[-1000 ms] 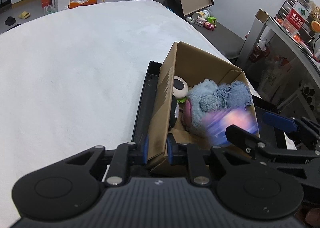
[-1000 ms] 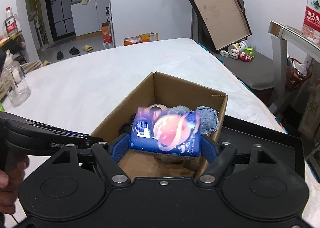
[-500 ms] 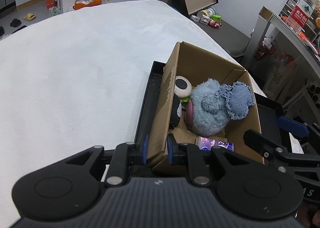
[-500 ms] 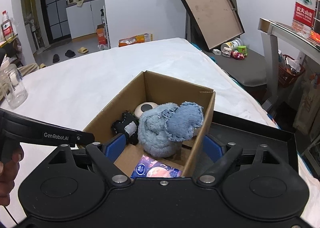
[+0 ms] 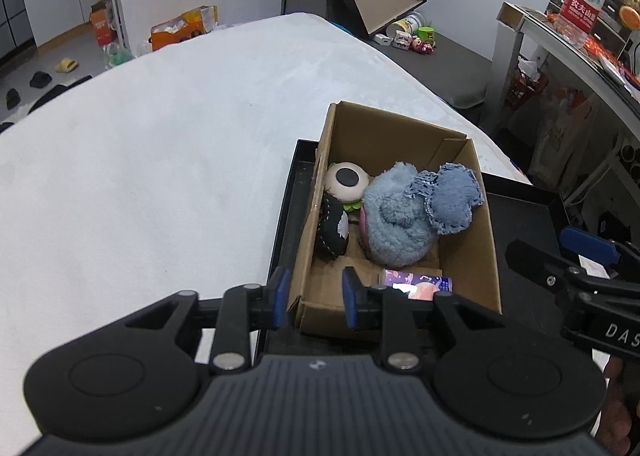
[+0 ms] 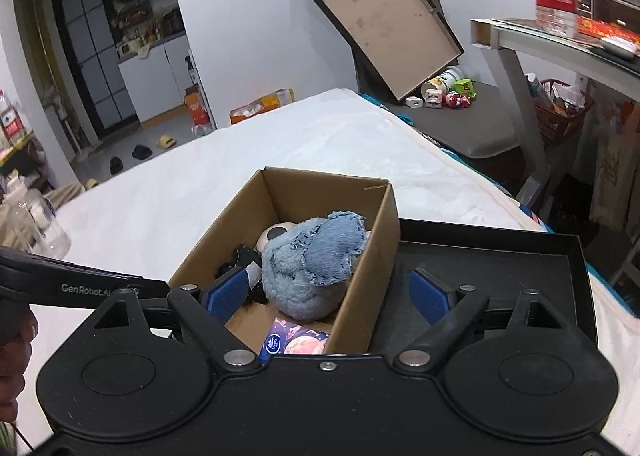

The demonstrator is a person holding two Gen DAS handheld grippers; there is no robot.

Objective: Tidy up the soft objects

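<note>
A: Where are the soft things right now?

B: All in the cardboard box (image 5: pixel 472 216), which sits on the black tray (image 5: pixel 520 196) at the right edge of the white surface (image 5: pixel 160 160). Blue plush (image 5: pixel 404 216) fills the middle of the box, its denim ear against the right wall. Cream toy with a black spot (image 5: pixel 346 181) is at the left wall, toward the far end. Black stitched toy (image 5: pixel 334 230) is just nearer than it, also against the left wall. The purple planet-print packet (image 5: pixel 416 282) lies flat on the box floor at the near end, just in front of the blue plush.

A: Left gripper?

B: Left gripper (image 5: pixel 314 298) straddles the near left corner of the box. Jaws are opening. The box wall stands between the blue pads, and there's a gap on both sides, so the pads aren't pressing it.

A: Right one?

B: Right gripper (image 6: pixel 326 294) stands wide, nothing gripped. Its left pad is over the box interior and its right pad over the tray, so the right box wall runs between them, untouched. In the left view it pokes in from the right edge over the tray.

A: Anything else on the surface?

B: Can't tell beyond box and tray.
</note>
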